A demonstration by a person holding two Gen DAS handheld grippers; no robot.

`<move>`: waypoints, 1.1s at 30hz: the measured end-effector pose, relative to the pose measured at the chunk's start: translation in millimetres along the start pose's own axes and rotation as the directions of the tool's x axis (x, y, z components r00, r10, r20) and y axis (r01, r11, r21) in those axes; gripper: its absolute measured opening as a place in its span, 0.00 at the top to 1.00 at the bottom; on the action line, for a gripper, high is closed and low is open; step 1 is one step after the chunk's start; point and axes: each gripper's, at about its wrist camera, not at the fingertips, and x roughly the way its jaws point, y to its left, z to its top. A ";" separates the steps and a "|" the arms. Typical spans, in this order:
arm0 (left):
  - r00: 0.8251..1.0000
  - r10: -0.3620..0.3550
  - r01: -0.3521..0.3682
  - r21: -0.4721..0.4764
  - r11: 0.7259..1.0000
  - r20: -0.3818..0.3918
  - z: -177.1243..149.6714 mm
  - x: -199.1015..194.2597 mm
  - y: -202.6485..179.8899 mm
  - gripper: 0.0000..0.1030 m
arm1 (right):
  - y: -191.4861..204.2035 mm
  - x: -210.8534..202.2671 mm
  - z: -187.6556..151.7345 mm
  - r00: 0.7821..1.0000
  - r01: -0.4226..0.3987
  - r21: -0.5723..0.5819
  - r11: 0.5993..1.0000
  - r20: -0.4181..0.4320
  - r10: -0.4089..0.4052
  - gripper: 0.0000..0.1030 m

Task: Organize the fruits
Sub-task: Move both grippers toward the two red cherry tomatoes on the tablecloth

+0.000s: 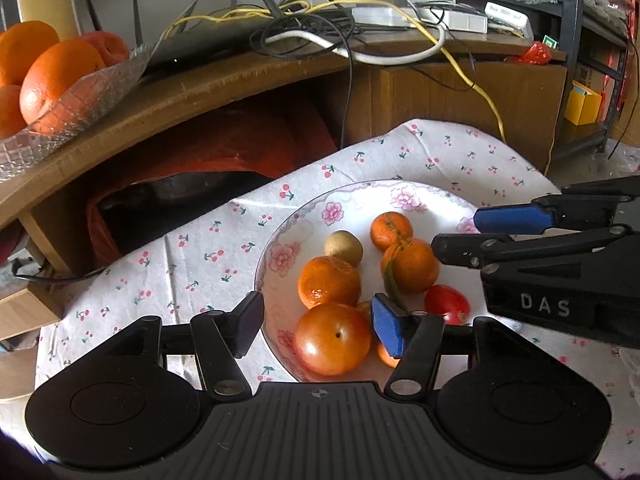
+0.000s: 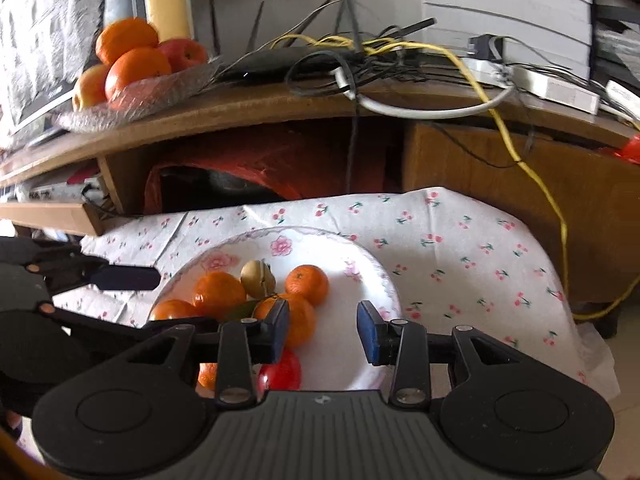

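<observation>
both grippers hang over the floral plate (image 1: 280, 236) with nothing held, so this reads as the approach before a first pick. the left gripper (image 1: 318, 322) has its fingers spread wide, and the persimmon (image 1: 333, 338) sits right between them, its near side level with the blue pad of the right-hand finger (image 1: 387, 330). that pad hangs in front of a small orange fruit (image 1: 386, 354) tucked beside the persimmon, so closing there may pinch both; a slight shift toward the left-hand finger looks wise.

the right gripper (image 2: 323, 330) is also open. only bare plate (image 2: 360, 272) lies between its fingers; the leafy tangerine (image 2: 300, 320) lies just behind its left-hand finger, and the red tomato (image 2: 282, 372) sits nearer the gripper body on that same side. it would need to slide toward that finger to take either.

beyond the left fingertips lie another tangerine (image 1: 329, 281), a small tan round fruit (image 1: 343, 247) and a farther tangerine (image 1: 391, 230), all packed closely, some touching. the two tools stand near each other above the plate, so one should wait while the other lifts.

the plate rim is shallow. the cherry-print cloth (image 1: 192, 256) offers open room outside the left-hand finger. farther off, the wooden shelf edge (image 1: 192, 92) overhangs, carrying a glass fruit dish (image 1: 86, 92) and loose cables (image 1: 320, 32). where the fruit should go i cannot tell.
</observation>
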 end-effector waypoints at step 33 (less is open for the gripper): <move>0.997 0.056 -0.060 -0.084 0.995 -0.053 -83.3 -99.5 62.1 0.30 | 109.5 -46.1 -61.9 0.984 -0.138 -0.155 0.978 -0.135 0.117 0.62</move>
